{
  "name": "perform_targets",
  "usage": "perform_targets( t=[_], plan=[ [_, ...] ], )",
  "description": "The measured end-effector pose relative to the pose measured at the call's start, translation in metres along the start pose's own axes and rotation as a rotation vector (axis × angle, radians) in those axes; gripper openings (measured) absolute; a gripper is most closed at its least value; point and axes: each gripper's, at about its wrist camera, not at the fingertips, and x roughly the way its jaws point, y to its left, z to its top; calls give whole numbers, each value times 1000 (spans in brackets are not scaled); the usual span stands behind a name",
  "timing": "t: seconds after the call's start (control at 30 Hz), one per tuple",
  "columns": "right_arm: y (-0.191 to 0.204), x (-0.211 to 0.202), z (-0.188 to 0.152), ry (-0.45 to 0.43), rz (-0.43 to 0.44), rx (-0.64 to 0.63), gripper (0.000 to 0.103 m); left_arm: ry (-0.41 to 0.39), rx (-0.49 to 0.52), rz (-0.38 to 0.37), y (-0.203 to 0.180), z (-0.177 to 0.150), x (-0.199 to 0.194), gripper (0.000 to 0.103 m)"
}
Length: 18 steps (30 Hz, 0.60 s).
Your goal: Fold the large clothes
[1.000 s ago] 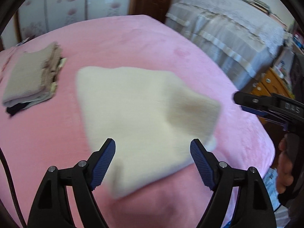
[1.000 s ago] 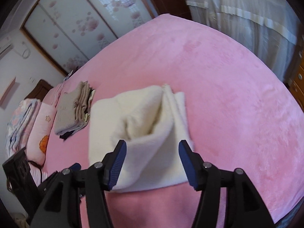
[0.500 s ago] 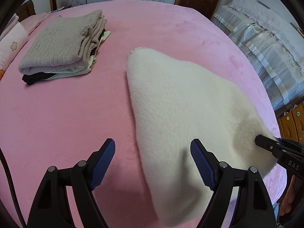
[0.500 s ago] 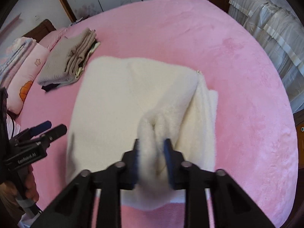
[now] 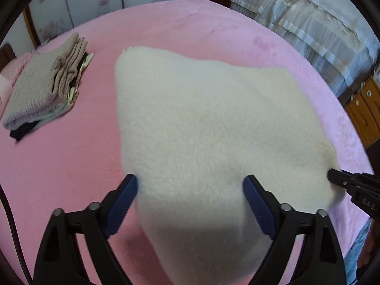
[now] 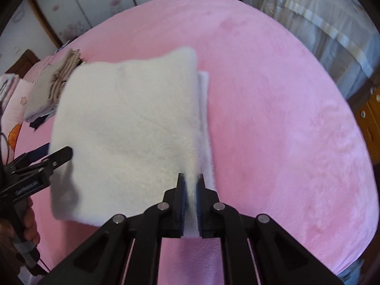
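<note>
A folded cream fleece garment (image 5: 209, 123) lies on the pink bed (image 5: 59, 166). It also shows in the right wrist view (image 6: 128, 128). My left gripper (image 5: 190, 190) is open, its blue-padded fingers (image 5: 123, 194) astride the garment's near left corner, not closed on it. My right gripper (image 6: 191, 185) is shut on the garment's near right edge, with cream fleece pinched between its pads. The right gripper also shows in the left wrist view (image 5: 332, 178) at the garment's right corner. The left gripper shows in the right wrist view (image 6: 57, 156) by the garment's left edge.
A stack of folded clothes (image 5: 45, 85) with a beige knit on top sits on the bed's far left, also in the right wrist view (image 6: 49, 87). A second bed with a white cover (image 5: 308, 23) stands to the right. A wooden drawer unit (image 5: 365, 109) stands beyond the bed's right edge.
My right gripper closed on the raised fleece fold and brought it down, so the garment now lies flatter. My left gripper stayed open and now straddles the near left corner.
</note>
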Motion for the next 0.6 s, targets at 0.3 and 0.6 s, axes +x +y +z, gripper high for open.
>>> perform_targets(
  t=[0.3, 0.6],
  plan=[
    [2, 13, -1, -7, -21, 33, 12, -17, 93, 83, -20, -8, 9, 102],
    [16, -42, 35, -132, -1, 2, 26, 3, 2, 1, 12, 11, -24, 102]
  ],
)
